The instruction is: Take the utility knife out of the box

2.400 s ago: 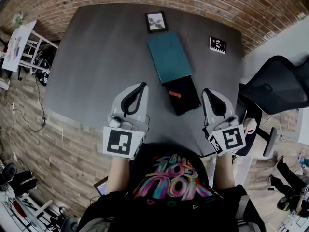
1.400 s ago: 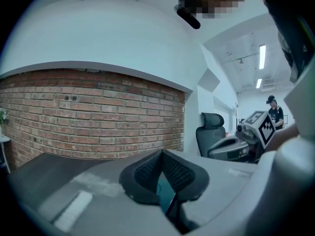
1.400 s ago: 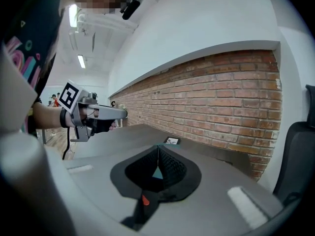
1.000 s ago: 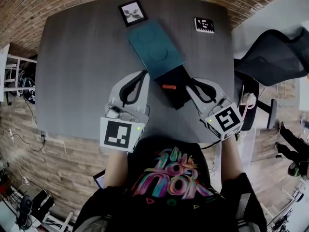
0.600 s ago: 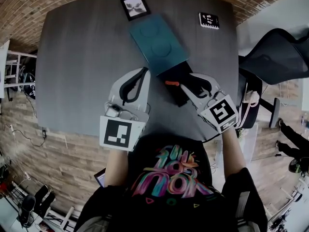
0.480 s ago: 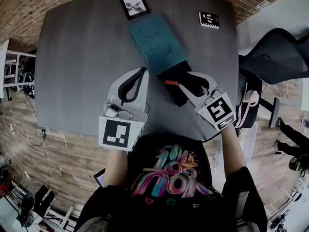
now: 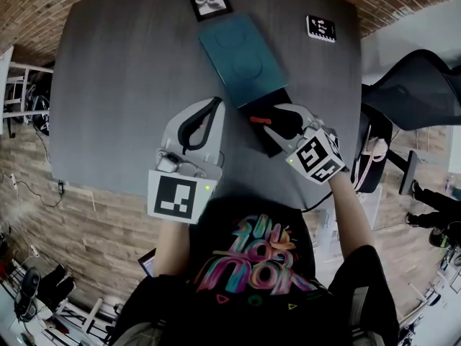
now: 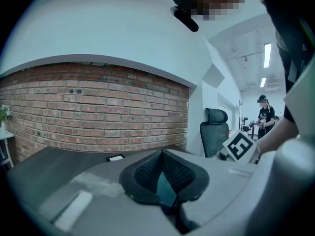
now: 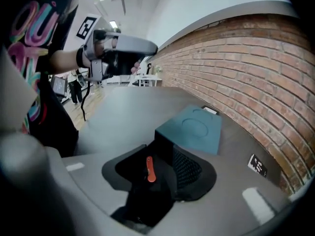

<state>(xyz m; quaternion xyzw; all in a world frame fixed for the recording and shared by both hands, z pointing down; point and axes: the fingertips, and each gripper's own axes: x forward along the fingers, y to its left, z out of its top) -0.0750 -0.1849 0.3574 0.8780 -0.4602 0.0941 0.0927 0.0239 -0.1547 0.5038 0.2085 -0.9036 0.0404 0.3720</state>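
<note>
I am holding the right hand-held gripper (image 7: pixel 278 119) released, its jaws standing apart on either side of the orange utility knife (image 9: pixel 149 170); the knife is lying in the black tray (image 7: pixel 265 140) jutting from the teal box (image 7: pixel 241 60) on the counter (image 7: pixel 130 71); the left hand-held gripper (image 7: pixel 213 108) is hovering clenched on nothing, just beside the box.

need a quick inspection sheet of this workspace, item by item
surface: dark grey table, mostly bare
job's things: teal box, black tray slid out, orange utility knife lying in it
clutter: framed picture; marker card
grippers: left gripper shut, empty; right gripper open, knife between its jaws
cables: one cable hanging from the left gripper
surroundings: brick wall, office chair
</note>
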